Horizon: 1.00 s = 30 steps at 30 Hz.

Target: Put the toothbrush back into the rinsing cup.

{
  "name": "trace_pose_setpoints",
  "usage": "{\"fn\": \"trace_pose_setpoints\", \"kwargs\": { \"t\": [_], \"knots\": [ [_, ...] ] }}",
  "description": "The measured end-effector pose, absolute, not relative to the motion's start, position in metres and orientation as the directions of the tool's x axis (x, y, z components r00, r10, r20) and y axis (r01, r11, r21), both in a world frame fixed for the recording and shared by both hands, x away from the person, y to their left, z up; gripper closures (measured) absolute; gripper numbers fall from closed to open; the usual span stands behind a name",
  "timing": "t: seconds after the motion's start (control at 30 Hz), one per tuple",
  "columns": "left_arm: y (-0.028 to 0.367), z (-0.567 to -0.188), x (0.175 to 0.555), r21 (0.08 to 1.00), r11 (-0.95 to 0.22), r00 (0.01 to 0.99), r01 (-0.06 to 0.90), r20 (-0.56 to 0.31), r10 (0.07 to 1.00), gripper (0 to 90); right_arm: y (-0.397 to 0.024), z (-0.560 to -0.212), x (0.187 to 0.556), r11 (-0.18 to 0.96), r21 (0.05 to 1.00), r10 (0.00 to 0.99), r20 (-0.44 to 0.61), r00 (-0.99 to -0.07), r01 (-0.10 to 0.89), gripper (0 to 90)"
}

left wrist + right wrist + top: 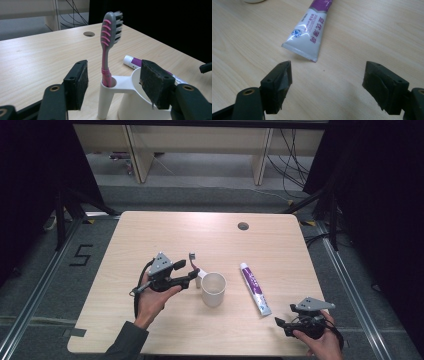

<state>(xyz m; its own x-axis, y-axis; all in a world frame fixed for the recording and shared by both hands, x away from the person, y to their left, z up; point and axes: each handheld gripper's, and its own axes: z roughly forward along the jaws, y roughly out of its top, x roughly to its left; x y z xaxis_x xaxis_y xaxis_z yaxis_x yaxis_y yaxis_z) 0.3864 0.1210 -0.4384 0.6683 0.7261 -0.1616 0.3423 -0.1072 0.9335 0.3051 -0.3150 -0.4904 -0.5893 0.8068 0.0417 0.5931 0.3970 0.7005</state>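
Looking down from the high view, a light wooden desk (150,240) carries a white cup (213,290) near its middle, with a toothbrush (193,261) standing in the holder on the cup's left side. A white and purple toothpaste tube (255,287) lies flat to the right of the cup, apart from it. The left hand-held gripper (191,270) is held just beside the cup's holder, its jaws apart and pointing right. The right hand-held gripper (278,323) sits near the desk's front right corner, close to the crimped end of the tube; whether it touches the desk cannot be told.

In the left gripper view, the left hand-held gripper (113,83) has its jaws spread wide on either side of the toothbrush (109,42), touching neither it nor the cup (130,105). The pink and grey brush stands upright in the round socket of the white holder, bristles facing right. The capped end of the toothpaste tube (133,61) lies behind the cup.

In the right gripper view, the right hand-held gripper (328,77) is wide open above the desk (374,32), clamping nothing. The flat crimped end of the toothpaste tube (308,37) lies just ahead of the jaw tips, nearer the left one, not between them.
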Motion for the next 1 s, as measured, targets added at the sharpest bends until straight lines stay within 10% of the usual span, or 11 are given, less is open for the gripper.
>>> {"fn": "trace_pose_setpoints", "kwargs": {
  "t": [1.0],
  "knots": [
    [0.150,-0.464,0.346,0.878,-0.168,0.638,0.449,-0.183,0.748,26.4,-0.318,-0.492,0.306,0.370,0.699,0.816,0.070,-0.573,0.612,23.7]
  ]
}}
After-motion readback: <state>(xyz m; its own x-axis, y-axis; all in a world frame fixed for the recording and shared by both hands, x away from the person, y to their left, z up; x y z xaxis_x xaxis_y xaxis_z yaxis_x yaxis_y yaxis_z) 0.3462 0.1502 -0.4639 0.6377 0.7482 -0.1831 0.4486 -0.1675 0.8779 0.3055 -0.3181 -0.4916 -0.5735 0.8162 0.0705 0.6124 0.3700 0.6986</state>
